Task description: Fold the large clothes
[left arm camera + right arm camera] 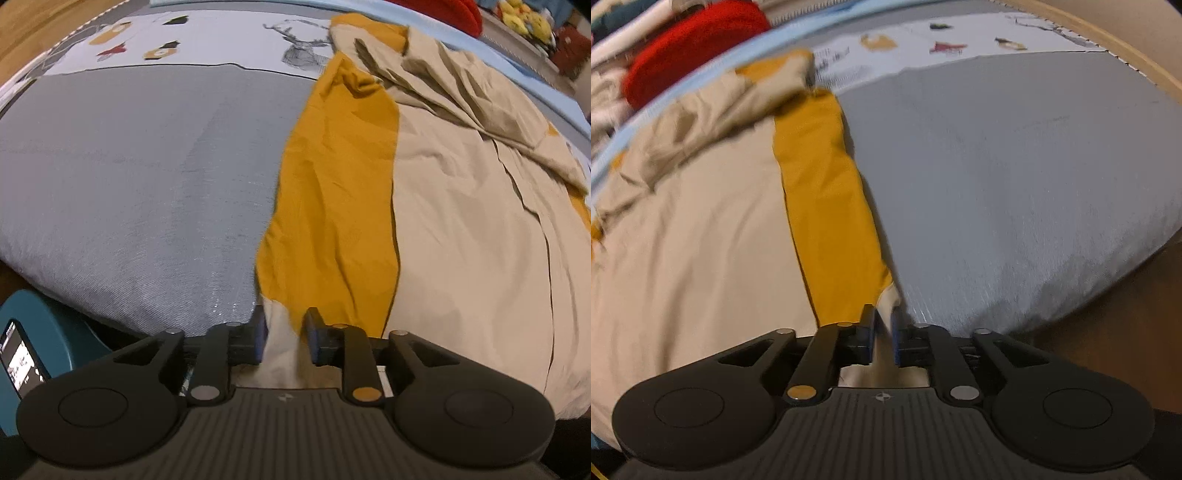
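A large beige garment with mustard-yellow sleeves lies spread on a grey bed cover. One yellow sleeve runs down to a beige cuff at the bed's near edge. My left gripper stands over that cuff with its jaws apart, and the cloth sits loosely between the pads. In the right wrist view the other yellow sleeve ends in a beige cuff. My right gripper is shut on it, pads close together. The garment's body lies to the left, the grey cover to the right.
A printed white sheet lies beyond the grey cover. A red item and yellow plush toys sit past the bed's far side. Below the near edge, a lit phone rests on a teal object.
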`<state>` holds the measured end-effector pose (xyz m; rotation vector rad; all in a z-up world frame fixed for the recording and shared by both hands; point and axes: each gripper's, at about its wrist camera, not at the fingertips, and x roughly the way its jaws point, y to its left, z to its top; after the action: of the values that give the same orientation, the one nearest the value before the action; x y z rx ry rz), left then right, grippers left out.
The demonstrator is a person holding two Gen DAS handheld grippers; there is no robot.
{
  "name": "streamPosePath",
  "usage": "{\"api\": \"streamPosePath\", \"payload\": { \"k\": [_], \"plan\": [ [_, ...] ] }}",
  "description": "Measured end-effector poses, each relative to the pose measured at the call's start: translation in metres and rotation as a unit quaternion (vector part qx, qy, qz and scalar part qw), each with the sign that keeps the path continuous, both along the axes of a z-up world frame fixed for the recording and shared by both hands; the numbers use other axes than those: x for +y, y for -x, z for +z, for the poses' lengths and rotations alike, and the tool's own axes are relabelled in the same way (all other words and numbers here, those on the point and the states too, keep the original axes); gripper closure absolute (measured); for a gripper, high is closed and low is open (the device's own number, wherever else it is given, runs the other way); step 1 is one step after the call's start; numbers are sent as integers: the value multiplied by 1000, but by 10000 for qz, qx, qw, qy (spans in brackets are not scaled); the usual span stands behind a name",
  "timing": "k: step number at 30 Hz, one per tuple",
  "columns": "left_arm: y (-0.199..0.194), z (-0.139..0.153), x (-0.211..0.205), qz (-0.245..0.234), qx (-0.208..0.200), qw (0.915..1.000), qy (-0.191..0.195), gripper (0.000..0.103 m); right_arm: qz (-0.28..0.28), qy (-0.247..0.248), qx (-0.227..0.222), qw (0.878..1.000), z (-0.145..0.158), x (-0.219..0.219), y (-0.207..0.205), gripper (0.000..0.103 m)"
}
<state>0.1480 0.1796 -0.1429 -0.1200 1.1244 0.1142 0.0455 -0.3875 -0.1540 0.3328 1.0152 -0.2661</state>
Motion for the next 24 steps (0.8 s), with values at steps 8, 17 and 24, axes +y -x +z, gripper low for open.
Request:
{"api": "streamPosePath", "payload": {
  "k": [8,17,24],
  "plan": [
    [1,0,-1,-29,-132,9999,-8,96,160,132,-75,9998,4,5,-1,98],
    [-1,-3,-4,-111,-24,9999,-98,93,163,200,-27,9997,3,5,-2,97],
    [-3,-6,-7,-160,-5,9996,-231,93,210,235,13,9995,1,8,-3,97]
  ]
}}
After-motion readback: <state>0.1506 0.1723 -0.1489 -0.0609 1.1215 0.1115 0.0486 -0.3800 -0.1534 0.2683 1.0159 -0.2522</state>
